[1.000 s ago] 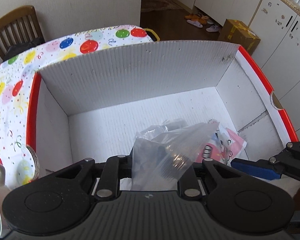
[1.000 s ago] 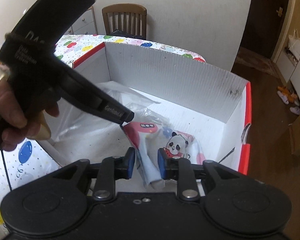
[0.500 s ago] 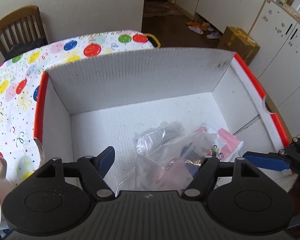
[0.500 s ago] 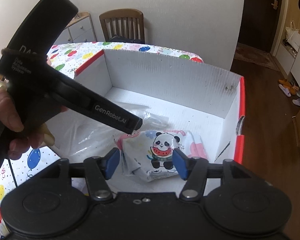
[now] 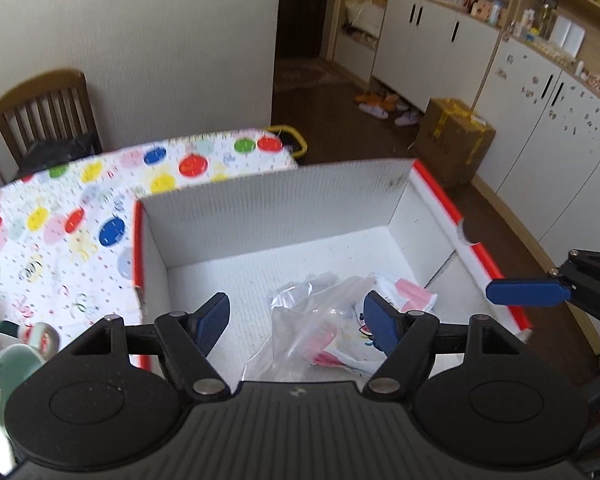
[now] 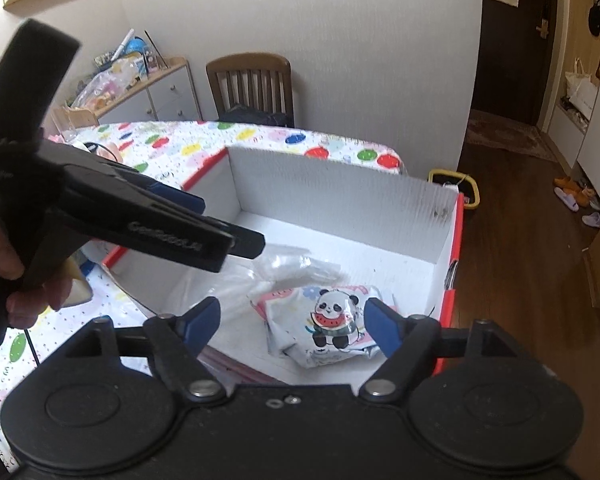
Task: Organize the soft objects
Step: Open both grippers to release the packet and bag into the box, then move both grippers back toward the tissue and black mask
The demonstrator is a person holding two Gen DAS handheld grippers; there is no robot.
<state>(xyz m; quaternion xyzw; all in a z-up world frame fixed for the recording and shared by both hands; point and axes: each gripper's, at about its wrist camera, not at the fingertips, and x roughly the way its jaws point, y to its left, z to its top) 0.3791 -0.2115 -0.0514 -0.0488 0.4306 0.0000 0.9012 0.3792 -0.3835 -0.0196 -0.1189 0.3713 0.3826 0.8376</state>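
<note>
One white box with red edges sits on the bench, which has a cloth with coloured dots. Two soft things lie on the box floor: one clear bag and one panda pack. They touch each other. One wooden chair stands at the wall.

There are two tools. The left tool is released, with nothing in it. The right tool is also released, and its sides have just been spreading apart. A second ago each tool was clenched on one thing: the left on the clear bag, the right on the panda pack. Now both things lie loose in the box, and both tools are higher up.

The panda pack lies flat, picture side up. Its long side runs left to right in the right tool's view. The clear bag is crumpled, so its direction cannot be told.
</note>
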